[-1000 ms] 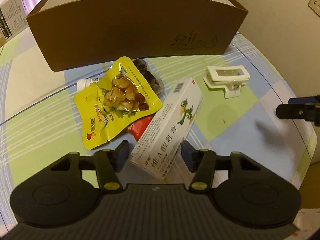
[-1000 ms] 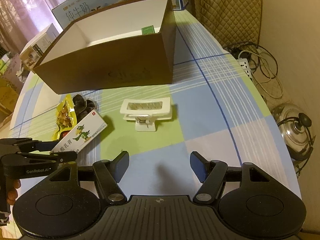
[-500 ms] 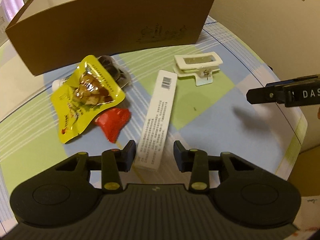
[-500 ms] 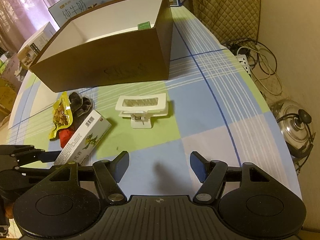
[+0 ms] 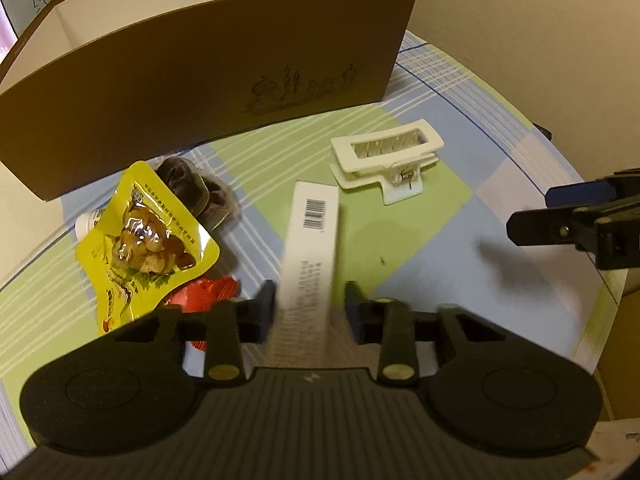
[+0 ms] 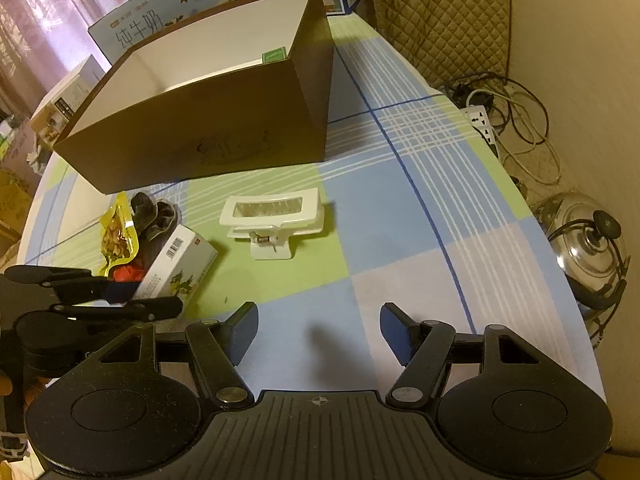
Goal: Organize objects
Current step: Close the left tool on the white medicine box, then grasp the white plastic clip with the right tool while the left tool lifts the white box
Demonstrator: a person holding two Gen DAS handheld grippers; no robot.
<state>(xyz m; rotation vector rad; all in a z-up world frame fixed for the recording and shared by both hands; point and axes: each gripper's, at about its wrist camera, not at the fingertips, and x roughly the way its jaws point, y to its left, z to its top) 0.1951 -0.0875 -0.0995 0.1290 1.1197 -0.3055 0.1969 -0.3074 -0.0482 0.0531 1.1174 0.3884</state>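
Note:
My left gripper (image 5: 310,306) has its jaws around a long white carton with a barcode (image 5: 310,248), fingers close on both sides; the carton's near end looks lifted off the cloth in the right wrist view (image 6: 178,268). A yellow snack pouch (image 5: 140,240), a red packet (image 5: 208,296), a dark wrapped snack (image 5: 196,188) and a white hair clip (image 5: 384,156) lie on the tablecloth before the brown cardboard box (image 5: 208,52). My right gripper (image 6: 318,332) is open and empty over the cloth, right of the left gripper.
The box (image 6: 200,136) is open-topped with a small green item inside. Milk cartons (image 6: 156,20) stand behind it. A power strip with cables (image 6: 484,120) and a pot lid (image 6: 588,232) lie off the table's right edge.
The left gripper's fingers have narrowed around the white carton and the carton has turned from its printed face to its barcode side. The left gripper moved nearer the brown box. The right gripper barely moved.

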